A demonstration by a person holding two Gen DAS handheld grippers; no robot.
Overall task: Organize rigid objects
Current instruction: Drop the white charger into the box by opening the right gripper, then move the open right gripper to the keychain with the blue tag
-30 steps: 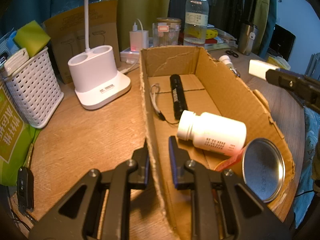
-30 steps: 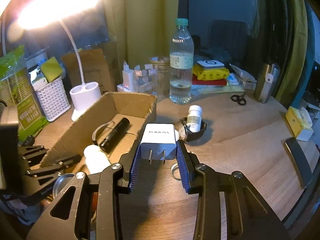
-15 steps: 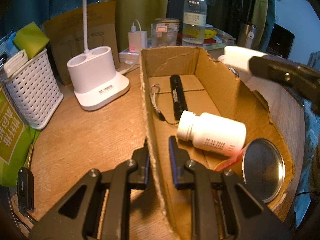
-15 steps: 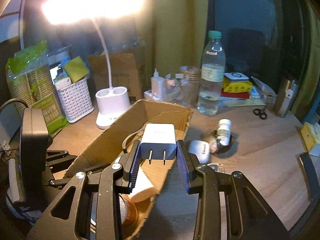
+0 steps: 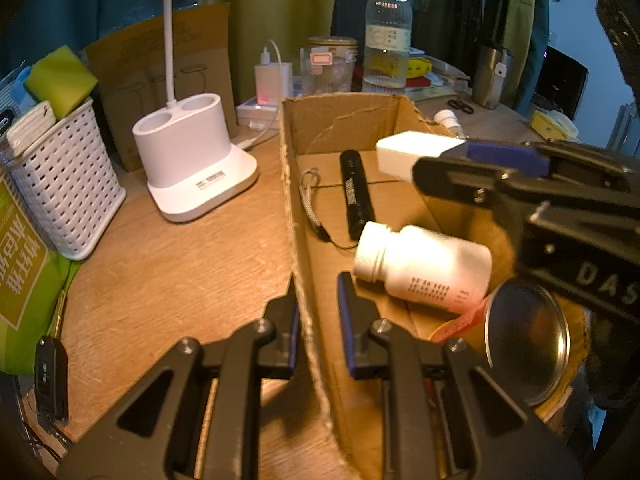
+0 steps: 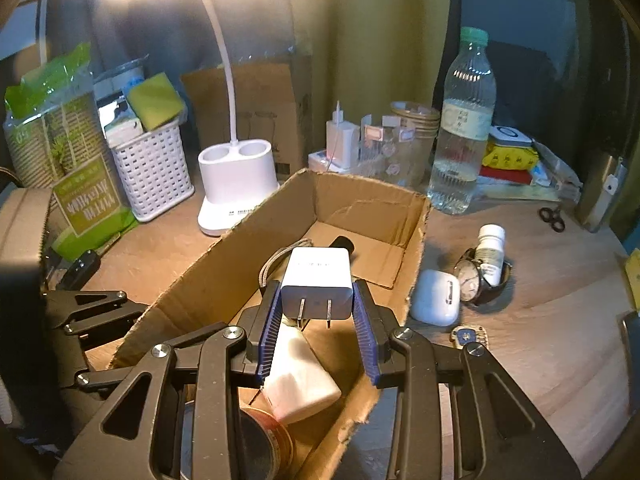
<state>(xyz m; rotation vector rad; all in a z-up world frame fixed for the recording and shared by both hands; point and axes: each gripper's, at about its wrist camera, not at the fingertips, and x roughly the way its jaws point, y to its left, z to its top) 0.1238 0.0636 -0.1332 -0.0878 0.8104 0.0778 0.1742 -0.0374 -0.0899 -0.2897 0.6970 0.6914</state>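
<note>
An open cardboard box (image 5: 336,128) (image 6: 224,272) lies on the wooden table. It holds a black flashlight (image 5: 354,196), a white pill bottle (image 5: 424,266) (image 6: 298,380) and a round tin (image 5: 526,344). My left gripper (image 5: 318,300) is shut on the box's left wall. My right gripper (image 6: 316,312) is shut on a white plug charger (image 6: 318,284) and holds it above the inside of the box; the charger also shows in the left wrist view (image 5: 412,154).
A white lamp base (image 5: 192,168), a white basket (image 5: 60,180) and a green packet (image 5: 20,264) stand left of the box. Right of it lie an earbud case (image 6: 436,296), a watch (image 6: 476,280), a small bottle (image 6: 490,248), scissors (image 6: 552,216) and a water bottle (image 6: 460,128).
My right gripper has carried the charger leftward from beside the box to over its inside. My left gripper has stayed clamped on the box wall.
</note>
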